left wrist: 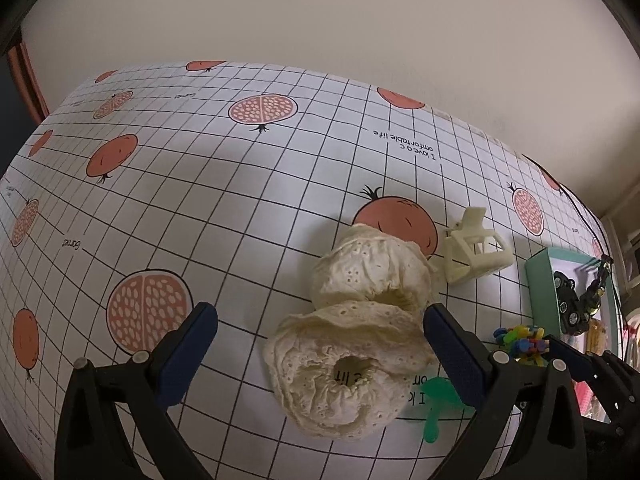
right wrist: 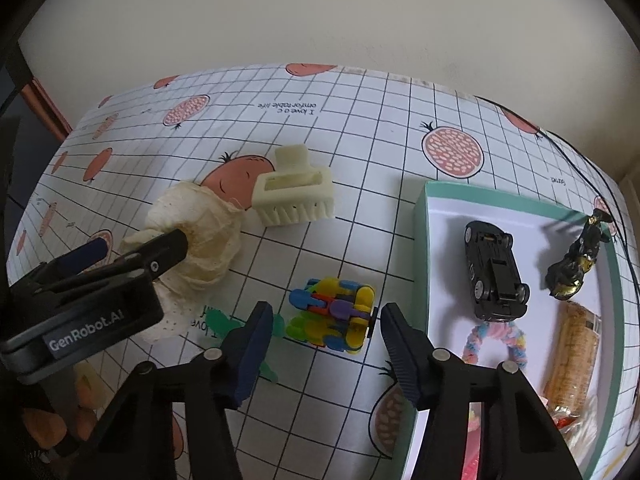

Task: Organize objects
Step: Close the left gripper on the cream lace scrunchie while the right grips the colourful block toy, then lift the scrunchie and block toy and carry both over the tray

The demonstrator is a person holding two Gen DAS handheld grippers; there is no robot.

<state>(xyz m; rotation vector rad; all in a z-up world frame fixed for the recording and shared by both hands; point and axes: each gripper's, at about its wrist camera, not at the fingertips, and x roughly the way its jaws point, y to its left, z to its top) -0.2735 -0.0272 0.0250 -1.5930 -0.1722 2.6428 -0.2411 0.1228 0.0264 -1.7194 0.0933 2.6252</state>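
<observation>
The left hand-held gripper (left wrist: 320,336) stands wide open around the cream lace scrunchie (left wrist: 352,344), which lies on the tabletop (left wrist: 240,200) with its long axis running near to far. The right hand-held gripper (right wrist: 326,320) is also wide open, empty, facing the multicoloured plastic toy (right wrist: 334,314), left of the teal tray (right wrist: 422,240).

Both views are evenly, softly lit, fairly bright with a warm cast on the wall (left wrist: 320,20). Shadows are faint and diffuse: a soft grey one lies left of the scrunchie (left wrist: 360,320), another beside the clip (right wrist: 294,194), and the box (right wrist: 422,240) wall shades its white floor. No strong glare shows. Fisheye distortion bows the grid cloth (left wrist: 200,200) strongly, and the corners are vignetted black. Focus is sharp mid-frame, softer at the edges.
</observation>
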